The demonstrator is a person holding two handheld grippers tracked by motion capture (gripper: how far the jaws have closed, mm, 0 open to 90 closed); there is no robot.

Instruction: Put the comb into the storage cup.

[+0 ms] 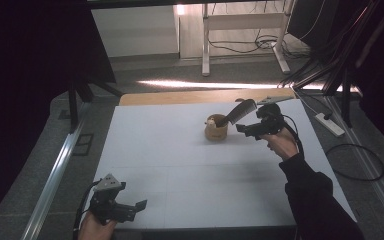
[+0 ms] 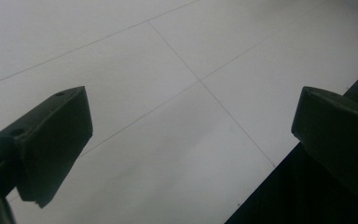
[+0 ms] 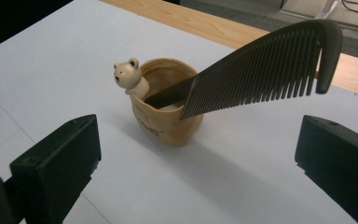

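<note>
1. The comb (image 3: 261, 70) leans handle-down in the small tan cup (image 3: 165, 119) with a bear figure on its rim, at the far right of the tabletop (image 1: 180, 165).
2. The right tool (image 1: 250, 129) sits just beside the cup, jaws spread and empty.
3. The left tool (image 1: 132, 209) rests at the near left edge, jaws also spread.
4. The comb looks light, stiff and probably smooth plastic; its solid spine above the teeth seems the best grip.
5. The cup seems light and may tip if the comb drags.
</note>
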